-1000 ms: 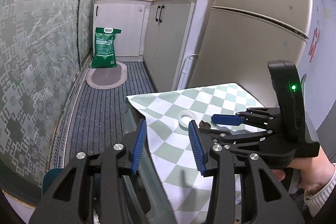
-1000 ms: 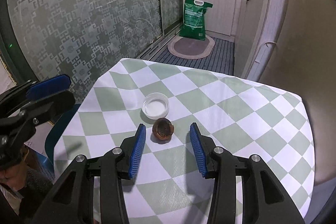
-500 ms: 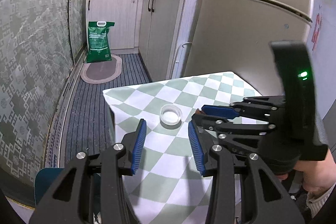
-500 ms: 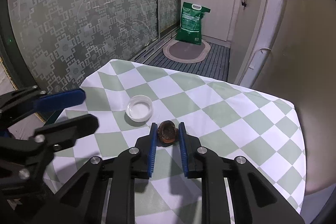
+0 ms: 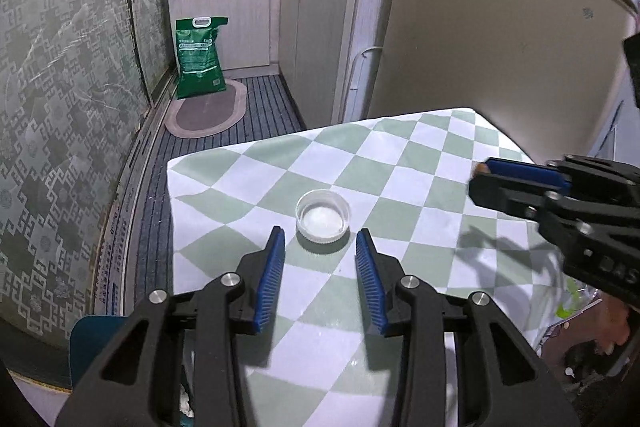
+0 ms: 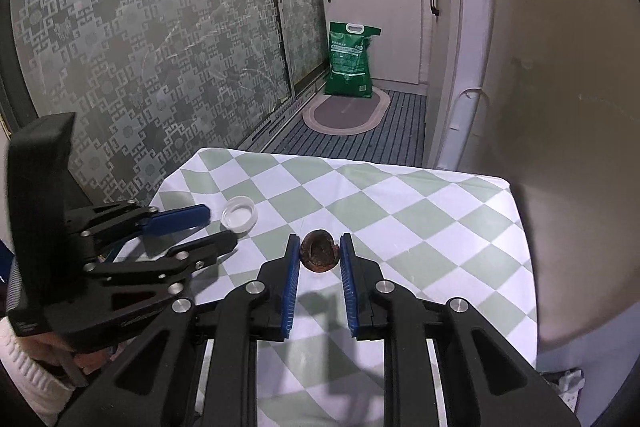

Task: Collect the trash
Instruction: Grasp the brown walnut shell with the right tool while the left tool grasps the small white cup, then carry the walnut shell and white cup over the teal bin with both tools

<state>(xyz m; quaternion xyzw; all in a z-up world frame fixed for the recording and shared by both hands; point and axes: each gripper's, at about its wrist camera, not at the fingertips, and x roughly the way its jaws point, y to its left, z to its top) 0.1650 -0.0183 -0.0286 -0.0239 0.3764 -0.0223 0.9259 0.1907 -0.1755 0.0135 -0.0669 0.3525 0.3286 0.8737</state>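
Observation:
A clear plastic lid (image 5: pixel 323 214) lies upside up on the green-and-white checked tablecloth (image 5: pixel 404 183). My left gripper (image 5: pixel 320 247) is open, its fingertips just short of the lid on either side. The lid also shows in the right wrist view (image 6: pixel 240 213). My right gripper (image 6: pixel 320 251) is shut on a brown nutshell (image 6: pixel 320 251) and holds it a little above the cloth (image 6: pixel 420 223). In the left wrist view the right gripper (image 5: pixel 486 173) shows at the right edge, with a sliver of the shell at its tip.
A fridge (image 5: pixel 500 27) stands behind the table. White cabinets (image 5: pixel 312 7) line the right of a narrow aisle with a striped floor mat (image 5: pixel 224 131). A green sack (image 5: pixel 199 57) leans at the far end. A patterned glass partition (image 5: pixel 60 107) runs along the left.
My left gripper has moved forward and right over the table, up to the lid. My right gripper shut on the nutshell and lifted it off the cloth.

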